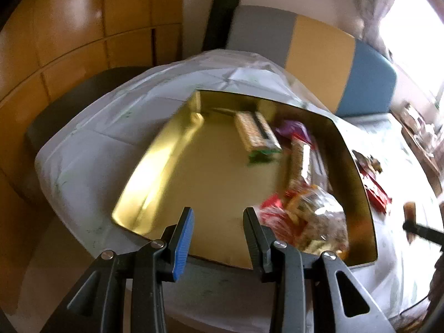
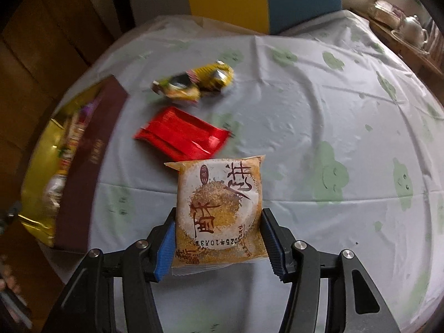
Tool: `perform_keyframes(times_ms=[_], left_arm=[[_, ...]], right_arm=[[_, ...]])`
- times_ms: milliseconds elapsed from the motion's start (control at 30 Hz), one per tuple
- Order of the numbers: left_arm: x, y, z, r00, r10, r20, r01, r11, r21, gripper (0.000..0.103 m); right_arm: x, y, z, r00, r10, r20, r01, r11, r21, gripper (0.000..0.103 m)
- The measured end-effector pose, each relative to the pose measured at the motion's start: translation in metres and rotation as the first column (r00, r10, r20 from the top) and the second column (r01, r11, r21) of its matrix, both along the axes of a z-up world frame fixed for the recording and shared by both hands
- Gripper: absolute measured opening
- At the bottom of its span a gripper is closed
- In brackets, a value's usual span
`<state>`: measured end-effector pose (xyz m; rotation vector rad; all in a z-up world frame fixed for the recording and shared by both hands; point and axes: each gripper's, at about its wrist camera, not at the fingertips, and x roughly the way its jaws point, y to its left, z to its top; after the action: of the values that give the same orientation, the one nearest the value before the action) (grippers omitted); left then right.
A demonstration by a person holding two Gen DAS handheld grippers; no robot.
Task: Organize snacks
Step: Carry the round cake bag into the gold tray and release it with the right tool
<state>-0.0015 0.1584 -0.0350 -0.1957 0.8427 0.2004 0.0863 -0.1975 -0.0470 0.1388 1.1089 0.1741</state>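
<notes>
A square, tan-and-white pastry packet (image 2: 219, 213) sits between the fingers of the right gripper (image 2: 217, 238), which grips it by its left and right edges. The blue pad (image 2: 165, 249) presses one side and the dark ribbed finger the other. The packet stands out forward from the jaws, printed face up to the camera, its far edge pointing away over the table. It appears lifted clear of the pale cloth (image 2: 305, 144), though how far above cannot be told.

The relation that matters next: the gold-lined box (image 2: 41, 166) lies well to the left of the packet in the right wrist view, its dark maroon wall (image 2: 88, 166) facing the packet. Judging by the task, the packet would need to travel leftward over that wall. The right hand holds the item; the left is nearer the box.

Just beyond the packet lies a red packet (image 2: 183, 136), and farther off a yellow wrapped snack (image 2: 194, 83), both loose on the cloth.

In the left wrist view, the left gripper (image 1: 217, 238) hangs over the box's near edge with jaws partly apart and nothing between them. Inside the box, against its right side, are long bars (image 1: 258, 133), a purple wrapper (image 1: 294, 127) and a clear bag of snacks (image 1: 313, 216); its left half is bare gold.

Both views are motion-blurred. The box contents are hard to identify, and the box's left part is cut off in the right wrist view.
</notes>
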Motion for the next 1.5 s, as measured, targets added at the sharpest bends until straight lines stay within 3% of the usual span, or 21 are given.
perform_keyframes(times_ms=[167,433,833,1000,1167,1300,1500], left_arm=[[0.004,-0.014,-0.001,0.998,-0.059,0.002,0.059,0.998,0.013,0.037],[0.003,-0.006,-0.005,0.999,-0.033,-0.003,0.033,0.999,-0.004,0.037],[-0.002,0.011,-0.003,1.0,0.023,0.016,-0.023,1.0,-0.009,0.037],[-0.003,0.015,-0.005,1.0,0.026,0.014,-0.026,0.999,-0.022,0.037],[-0.007,0.024,-0.009,0.999,0.043,0.009,-0.043,0.999,-0.029,0.037],[-0.007,0.028,-0.009,0.998,0.056,0.013,-0.055,0.998,-0.023,0.037],[-0.005,0.025,-0.01,0.999,0.051,0.008,-0.051,0.999,-0.012,0.037]], right_arm=[[-0.004,0.026,0.014,0.996,0.086,0.023,-0.087,0.996,0.036,0.057],[-0.017,0.074,0.023,0.976,0.215,0.039,-0.219,0.969,0.113,0.057],[-0.005,0.171,0.066,0.902,0.402,0.158,-0.422,0.898,0.122,0.057],[0.023,0.219,0.056,0.879,0.46,0.123,-0.473,0.873,0.117,0.057],[0.053,0.259,0.027,0.883,0.465,0.058,-0.469,0.877,0.107,0.059],[0.059,0.27,0.008,0.885,0.465,0.014,-0.465,0.881,0.087,0.059],[0.052,0.276,0.008,0.874,0.484,0.039,-0.484,0.875,-0.01,0.059]])
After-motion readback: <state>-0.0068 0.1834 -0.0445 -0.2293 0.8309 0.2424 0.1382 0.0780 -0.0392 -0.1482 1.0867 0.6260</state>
